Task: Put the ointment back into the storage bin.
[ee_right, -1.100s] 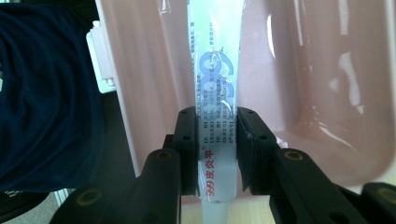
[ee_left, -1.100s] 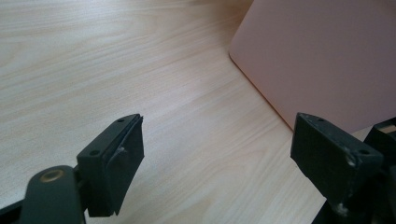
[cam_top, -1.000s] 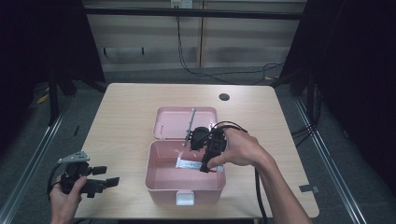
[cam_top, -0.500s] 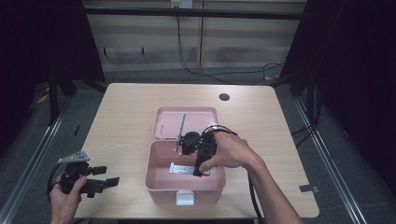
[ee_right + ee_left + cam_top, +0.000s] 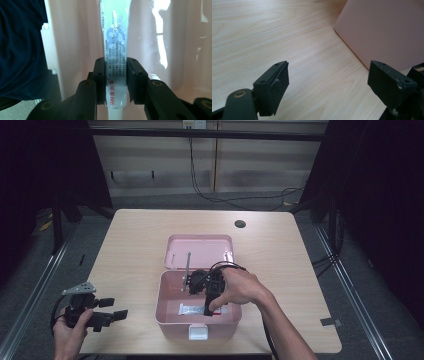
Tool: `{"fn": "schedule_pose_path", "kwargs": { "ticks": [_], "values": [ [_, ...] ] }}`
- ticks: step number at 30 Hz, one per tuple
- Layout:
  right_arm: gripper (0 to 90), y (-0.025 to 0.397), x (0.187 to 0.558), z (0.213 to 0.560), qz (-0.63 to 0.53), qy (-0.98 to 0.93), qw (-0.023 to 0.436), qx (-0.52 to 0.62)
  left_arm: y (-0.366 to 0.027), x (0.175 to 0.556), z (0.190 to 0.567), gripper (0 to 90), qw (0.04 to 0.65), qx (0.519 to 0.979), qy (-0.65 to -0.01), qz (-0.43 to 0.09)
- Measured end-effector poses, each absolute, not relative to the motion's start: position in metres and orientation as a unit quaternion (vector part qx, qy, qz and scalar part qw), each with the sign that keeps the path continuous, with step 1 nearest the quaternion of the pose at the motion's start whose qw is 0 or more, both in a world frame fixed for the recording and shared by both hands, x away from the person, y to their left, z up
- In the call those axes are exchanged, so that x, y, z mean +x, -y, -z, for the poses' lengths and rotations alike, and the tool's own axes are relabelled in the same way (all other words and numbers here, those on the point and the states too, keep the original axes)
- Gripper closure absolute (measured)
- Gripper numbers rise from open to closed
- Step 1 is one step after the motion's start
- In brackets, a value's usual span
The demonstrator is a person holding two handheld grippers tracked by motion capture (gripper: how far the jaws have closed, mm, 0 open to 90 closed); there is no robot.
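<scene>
Right tongs (image 5: 115, 75) clamp tube (image 5: 115, 42) | pink box (image 5: 165, 312) | left tongs (image 5: 329, 82) agape

Light wood table (image 5: 135, 245); open pink box (image 5: 170, 307) sits near front-centre edge.

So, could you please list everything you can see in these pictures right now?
Table: one, light wood, centre of the high view.
Box: one, pink, open, near the table's front edge.
Lid: one, pink, lying open behind the box.
Tube: one, white with print, inside the box.
Hole: one, dark, far right of the table.
Cables: several, black, on the floor behind the table.
Left claw: black, open, held over the table's front left.
Right claw: black, shut on the tube.
</scene>
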State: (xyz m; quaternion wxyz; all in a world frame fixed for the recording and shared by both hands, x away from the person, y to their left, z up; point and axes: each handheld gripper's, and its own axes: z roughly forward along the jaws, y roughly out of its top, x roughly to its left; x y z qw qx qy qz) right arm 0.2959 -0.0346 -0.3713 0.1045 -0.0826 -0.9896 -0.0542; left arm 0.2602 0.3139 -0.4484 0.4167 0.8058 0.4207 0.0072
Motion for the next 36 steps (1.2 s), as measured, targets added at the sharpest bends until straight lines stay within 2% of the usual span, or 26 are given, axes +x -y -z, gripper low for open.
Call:
{"fn": "schedule_pose_path", "kwargs": {
  "ticks": [36],
  "values": [
    [71.2, 0.009, 0.297, 0.420, 0.020, 0.987, 0.144, -0.071, -0.314, 0.260, 0.448, 17.3, 0.418, 0.804, -0.423, -0.006]
  ]
}}
